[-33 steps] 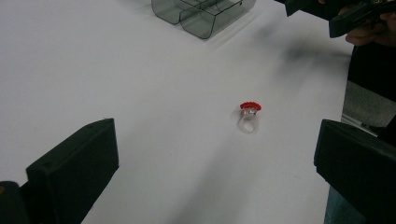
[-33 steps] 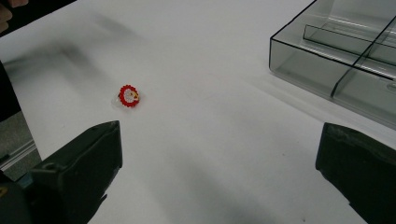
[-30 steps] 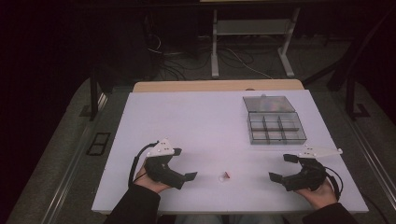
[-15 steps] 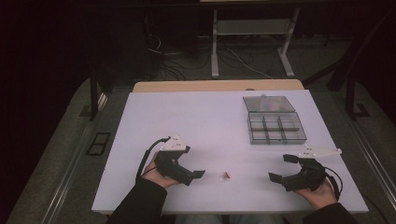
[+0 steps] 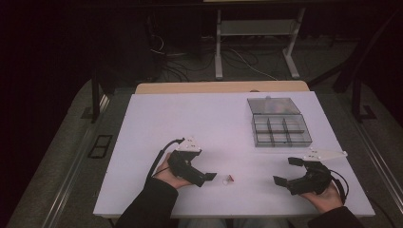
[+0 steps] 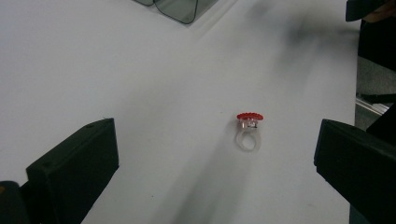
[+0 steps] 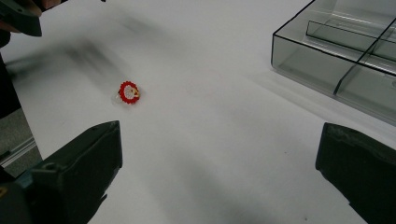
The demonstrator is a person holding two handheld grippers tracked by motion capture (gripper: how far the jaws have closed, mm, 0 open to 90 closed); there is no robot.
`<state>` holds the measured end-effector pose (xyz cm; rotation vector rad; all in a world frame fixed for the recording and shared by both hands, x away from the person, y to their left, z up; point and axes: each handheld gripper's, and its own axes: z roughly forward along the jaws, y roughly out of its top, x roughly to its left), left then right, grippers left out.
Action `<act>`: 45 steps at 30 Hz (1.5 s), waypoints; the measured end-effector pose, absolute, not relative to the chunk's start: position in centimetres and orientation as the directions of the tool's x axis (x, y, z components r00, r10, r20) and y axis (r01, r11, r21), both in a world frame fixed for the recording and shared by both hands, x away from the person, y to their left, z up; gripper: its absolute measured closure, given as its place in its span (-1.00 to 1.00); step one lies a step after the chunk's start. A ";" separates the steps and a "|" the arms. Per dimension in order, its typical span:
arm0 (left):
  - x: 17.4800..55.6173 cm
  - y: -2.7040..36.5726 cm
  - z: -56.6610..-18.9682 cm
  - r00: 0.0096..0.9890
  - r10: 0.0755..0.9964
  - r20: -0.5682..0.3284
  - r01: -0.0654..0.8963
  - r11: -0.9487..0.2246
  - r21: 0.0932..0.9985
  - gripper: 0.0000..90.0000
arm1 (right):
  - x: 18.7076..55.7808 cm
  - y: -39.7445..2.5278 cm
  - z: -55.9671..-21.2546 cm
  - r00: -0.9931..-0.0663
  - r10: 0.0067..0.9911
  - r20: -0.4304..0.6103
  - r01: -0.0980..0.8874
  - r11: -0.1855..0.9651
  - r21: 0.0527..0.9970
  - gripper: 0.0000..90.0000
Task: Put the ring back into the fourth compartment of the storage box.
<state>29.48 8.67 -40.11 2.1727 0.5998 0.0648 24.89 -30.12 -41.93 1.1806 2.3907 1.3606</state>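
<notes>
Table (image 5: 190, 118): white top, my working surface, mostly bare.

Compartment box (image 5: 280, 124): smoked clear plastic, lid laid back, divided cells; sits far right of centre, well apart from the ring.

My left gripper (image 5: 209, 177): jaws spread wide, holding nothing, tips just beside the ring and aimed at it. In the left gripper view the ring lies between my two jaws, nearer the right one.

My right gripper (image 5: 284, 172): jaws wide, empty, resting near the front edge, pointing toward the ring from the other side.

Ring (image 6: 248, 128): small, translucent band with a red beaded disc on top, lying on the table near the front edge, between both grippers. Seen from the left gripper, its long axis runs from band to disc, the disc pointing away from me.

Handling note: I judge the pick-up is in hand. Best to shift slightly right to centre the ring, come down low, and close across the band rather than the disc.
</notes>
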 end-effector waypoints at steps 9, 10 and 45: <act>29.5 7.6 -41.0 0.892 0.419 -0.170 0.396 -0.543 0.740 -1.00 | 24.9 -30.1 -42.0 -0.681 0.693 0.237 0.560 0.285 0.778 -1.00; 29.4 7.5 -41.0 0.891 0.420 -0.173 0.399 -0.541 0.741 -1.00 | 24.9 -30.1 -42.0 -0.682 0.692 0.236 0.560 0.286 0.778 -1.00; 29.2 3.7 -43.0 0.923 0.335 -0.188 0.366 -0.614 0.699 -0.93 | 24.9 -29.8 -42.2 -0.688 0.687 0.232 0.566 0.308 0.765 -1.00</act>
